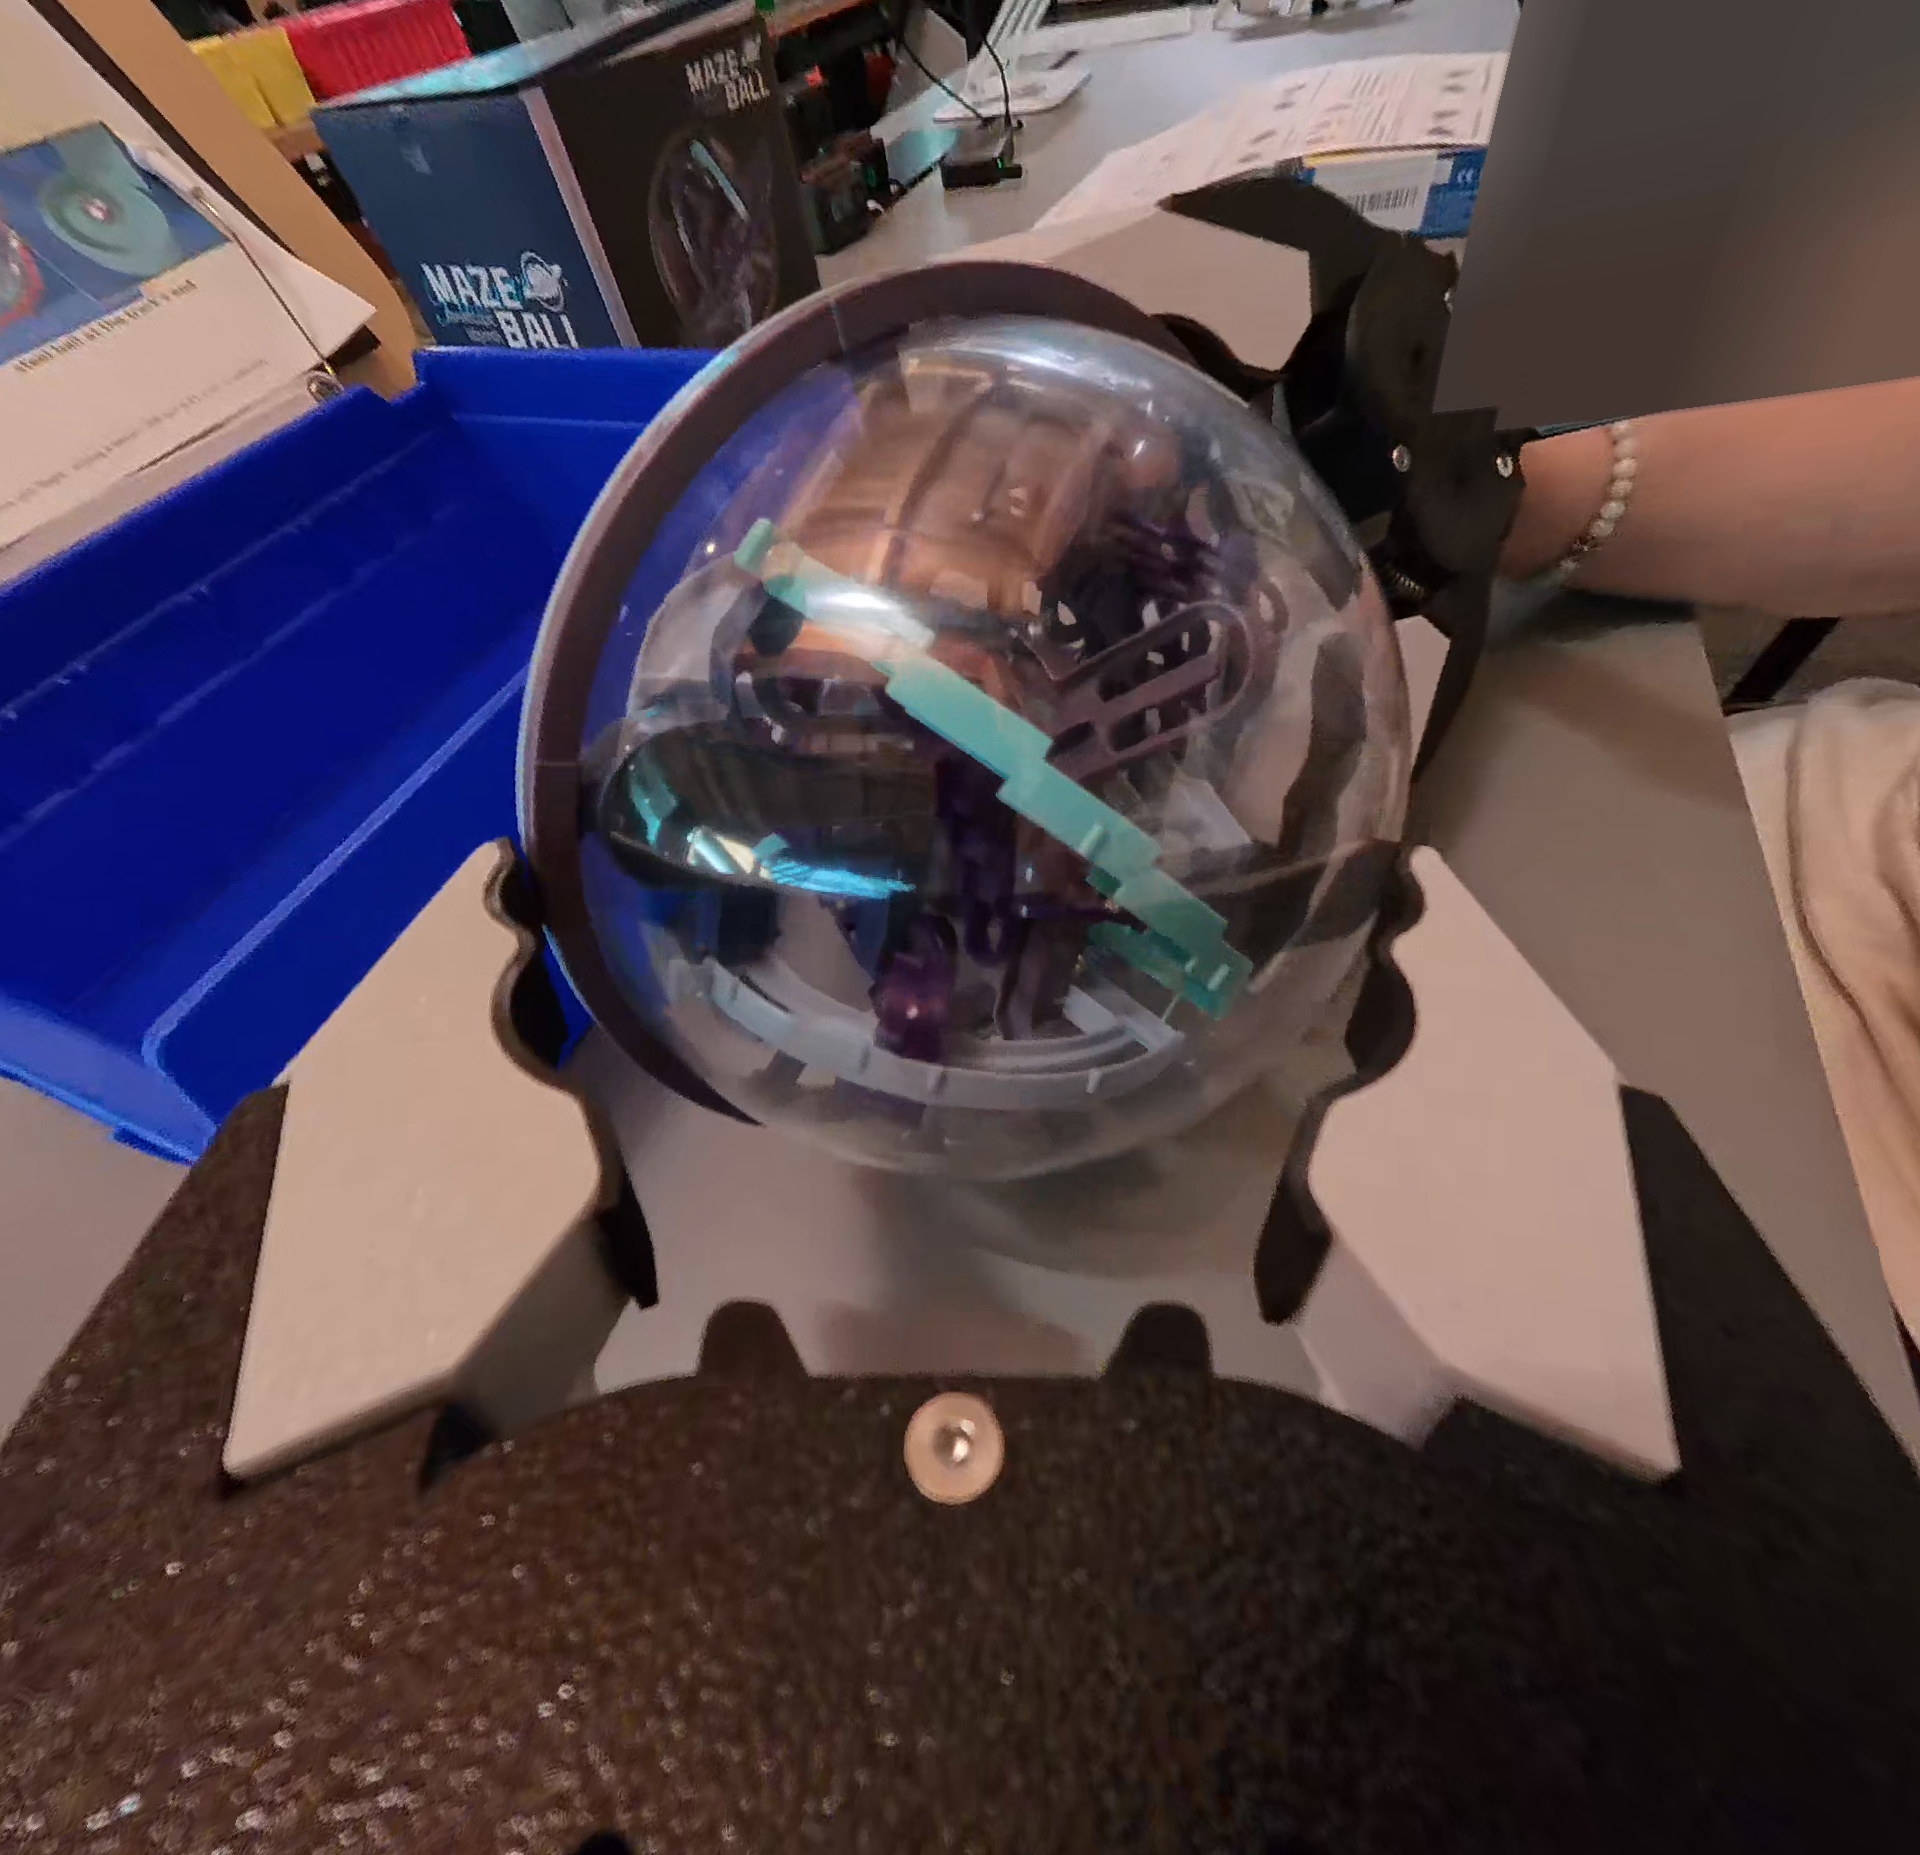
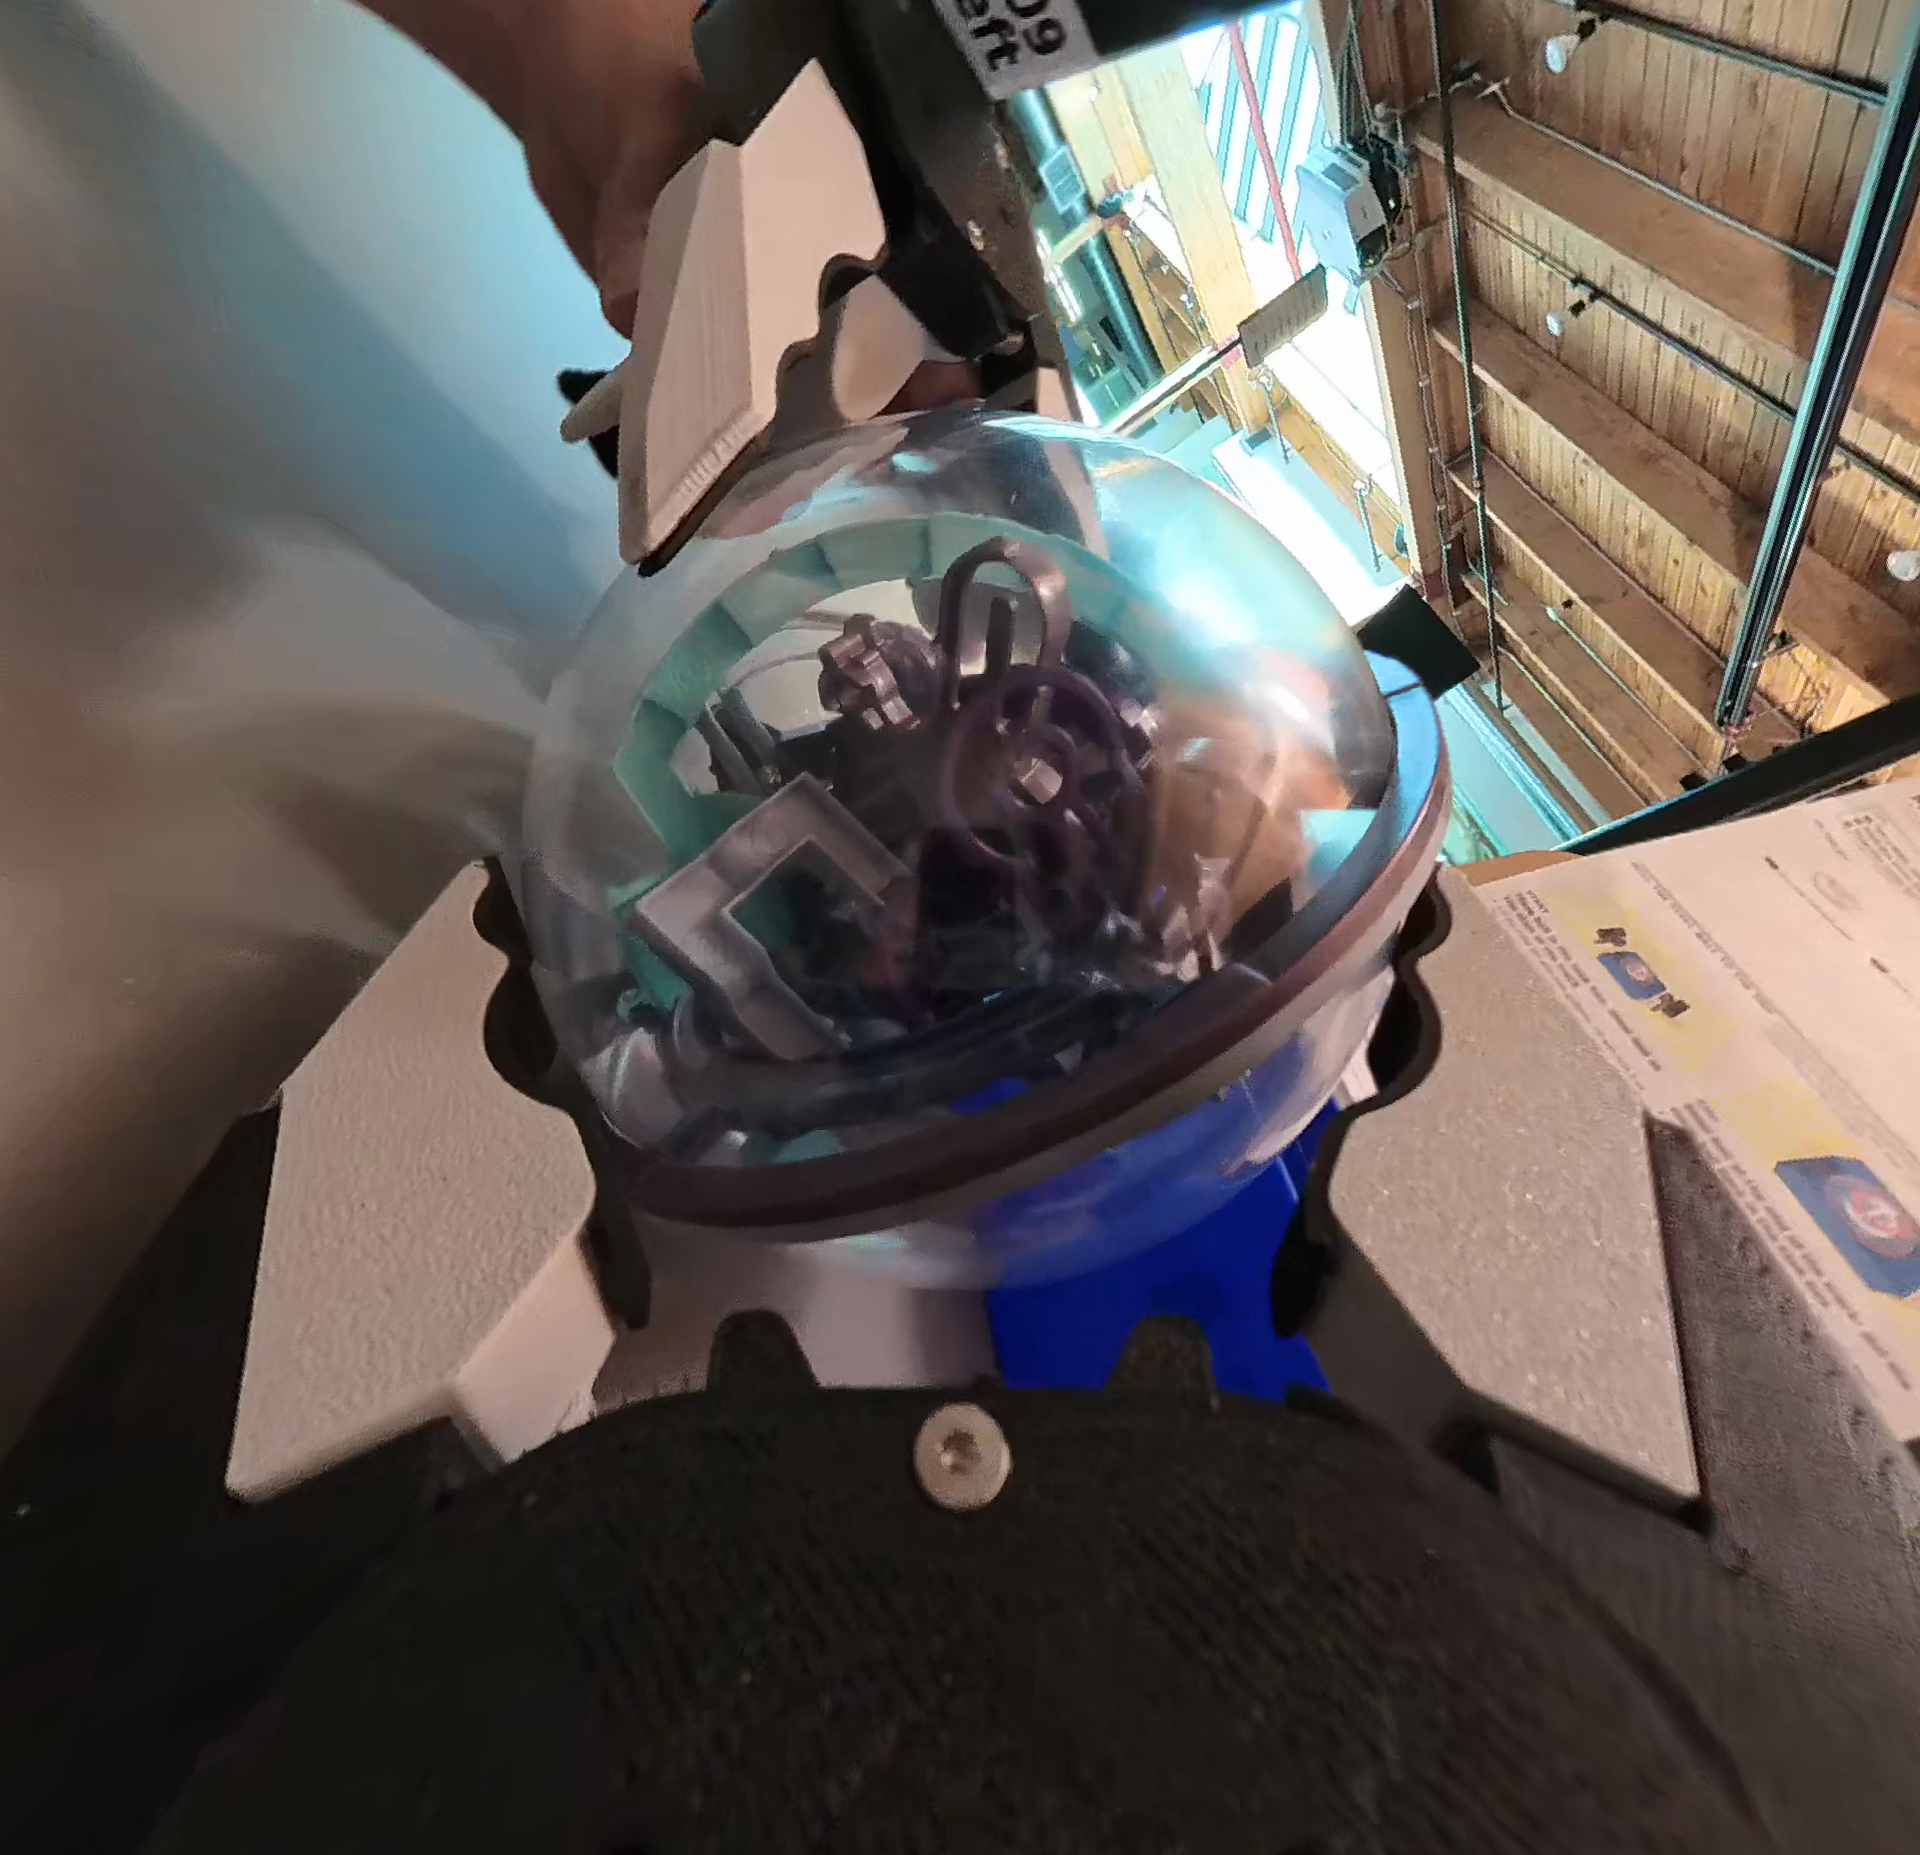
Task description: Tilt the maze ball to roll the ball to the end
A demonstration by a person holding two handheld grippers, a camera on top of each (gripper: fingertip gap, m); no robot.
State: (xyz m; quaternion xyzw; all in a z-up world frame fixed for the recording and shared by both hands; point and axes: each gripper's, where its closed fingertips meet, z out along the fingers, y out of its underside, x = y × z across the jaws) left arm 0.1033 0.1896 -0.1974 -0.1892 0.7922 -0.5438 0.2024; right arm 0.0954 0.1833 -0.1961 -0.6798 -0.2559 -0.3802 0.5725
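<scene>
Blue bin: at the far left of my left wrist view, open-topped, its near corner just behind my left tool's left finger.
Printed sheets: propped up behind the bin; I leave their writing aside.
Maze box: dark carton standing beyond the bin, behind the sphere.
My left gripper: spread wide, its fingers pressed against both flanks of the maze ball, gripping it.
Maze ball: a clear sphere with a dark seam band arcing up its left side here; inside are a teal stepped track, purple pieces and pale grey curved rails. It sits clear of the grey table. I cannot make out the small rolling ball.
My right gripper: also spread wide, clamped on the same sphere from another side, with the seam band running low across it in this view.
Right edge: a forearm with a bead bracelet behind my right tool in the left view.
</scene>
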